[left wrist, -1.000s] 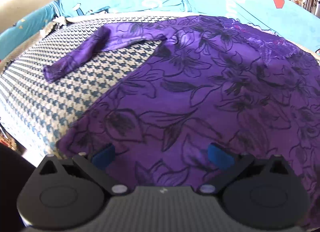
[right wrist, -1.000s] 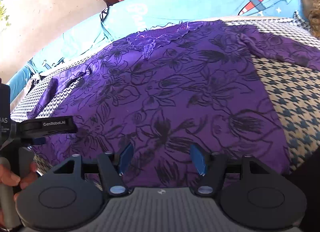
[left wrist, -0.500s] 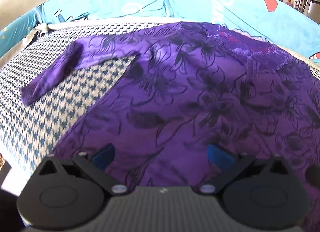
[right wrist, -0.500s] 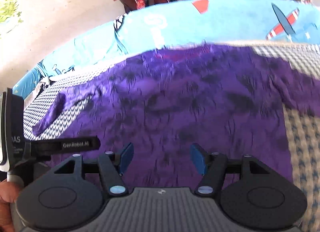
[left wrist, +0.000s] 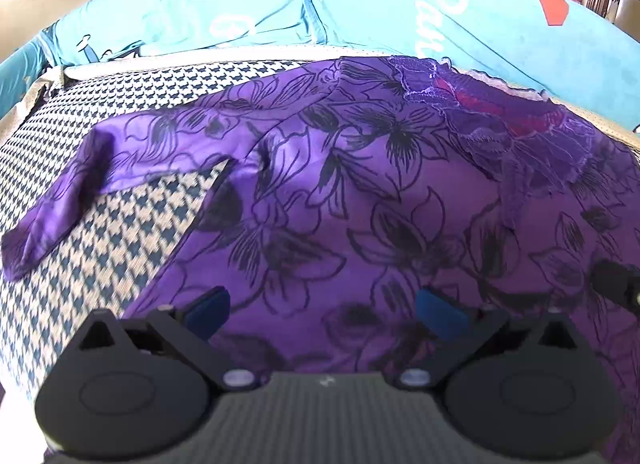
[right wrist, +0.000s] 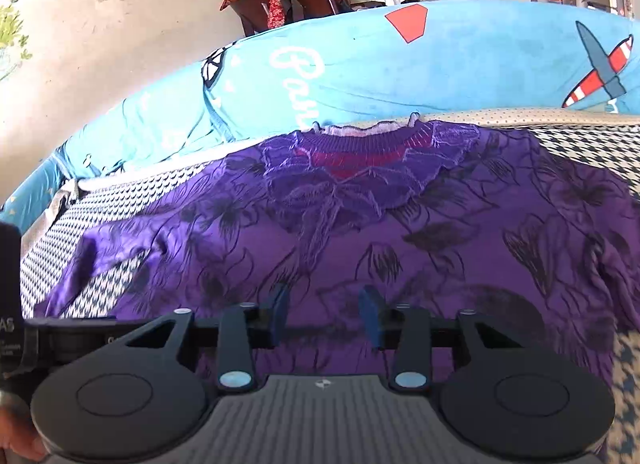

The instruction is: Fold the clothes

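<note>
Purple cloth fills most of both wrist views: a long-sleeved purple top printed with black outlined flowers lies spread face-up on a houndstooth cover in dark blue and cream. At the far left its left sleeve stretches out over the checks, bent partway so the cuff points toward the near left. Toward the middle, the body of the garment is mostly flat with a few soft wrinkles, and the left gripper hovers over its near part with blue-tipped fingers spread wide, nothing between them. Farther right and at the far edge sits the neckline, trimmed with pale lilac lace and showing a red inner lining. The right gripper hangs over the chest, fingers parted and empty, the gap narrower than the other's. Behind the top runs a turquoise sheet with white lettering, a red shape and an aeroplane print.
</note>
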A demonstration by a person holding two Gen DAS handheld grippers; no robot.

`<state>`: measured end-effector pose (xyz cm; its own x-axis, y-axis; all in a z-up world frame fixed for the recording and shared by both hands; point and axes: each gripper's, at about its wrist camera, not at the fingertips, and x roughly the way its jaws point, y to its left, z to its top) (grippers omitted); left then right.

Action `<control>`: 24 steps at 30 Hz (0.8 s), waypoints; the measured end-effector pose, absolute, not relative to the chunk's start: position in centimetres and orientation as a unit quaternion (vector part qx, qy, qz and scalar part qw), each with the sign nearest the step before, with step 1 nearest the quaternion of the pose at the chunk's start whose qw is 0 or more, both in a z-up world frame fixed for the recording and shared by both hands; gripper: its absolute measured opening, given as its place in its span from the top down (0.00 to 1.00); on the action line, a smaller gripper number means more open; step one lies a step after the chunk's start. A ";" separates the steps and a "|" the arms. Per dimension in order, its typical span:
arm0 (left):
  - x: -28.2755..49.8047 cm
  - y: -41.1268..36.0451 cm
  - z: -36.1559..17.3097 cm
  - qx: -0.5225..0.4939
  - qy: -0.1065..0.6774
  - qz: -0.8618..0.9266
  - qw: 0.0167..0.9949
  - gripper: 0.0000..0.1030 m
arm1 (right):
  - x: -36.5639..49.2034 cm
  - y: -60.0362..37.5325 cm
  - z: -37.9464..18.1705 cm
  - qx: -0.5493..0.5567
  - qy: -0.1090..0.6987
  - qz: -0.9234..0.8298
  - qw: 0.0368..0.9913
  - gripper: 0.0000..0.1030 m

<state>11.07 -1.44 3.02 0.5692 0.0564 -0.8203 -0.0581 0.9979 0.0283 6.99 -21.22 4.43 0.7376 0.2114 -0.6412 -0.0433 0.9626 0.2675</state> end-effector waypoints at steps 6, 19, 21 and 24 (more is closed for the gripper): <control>14.1 -1.4 3.0 -0.009 0.464 0.038 0.885 0.00 | 11.1 -22.6 4.1 0.162 0.338 0.068 0.925 0.62; 19.8 -1.5 2.2 -0.034 0.482 0.044 0.874 0.00 | 18.8 -22.1 4.2 0.138 0.303 0.098 0.938 0.62; 20.3 -1.4 2.0 -0.029 0.484 0.046 0.873 0.00 | 20.0 -22.2 4.2 0.136 0.296 0.097 0.940 0.62; 21.1 -1.2 1.8 -0.020 0.484 0.055 0.873 0.00 | 21.8 -22.4 4.1 0.132 0.287 0.095 0.944 0.62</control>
<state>21.06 -1.23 1.76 0.5263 0.0759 -0.8469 -0.1152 0.9932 0.0174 21.79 -22.38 4.06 0.8175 0.2544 -0.5167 -0.1030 0.9473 0.3034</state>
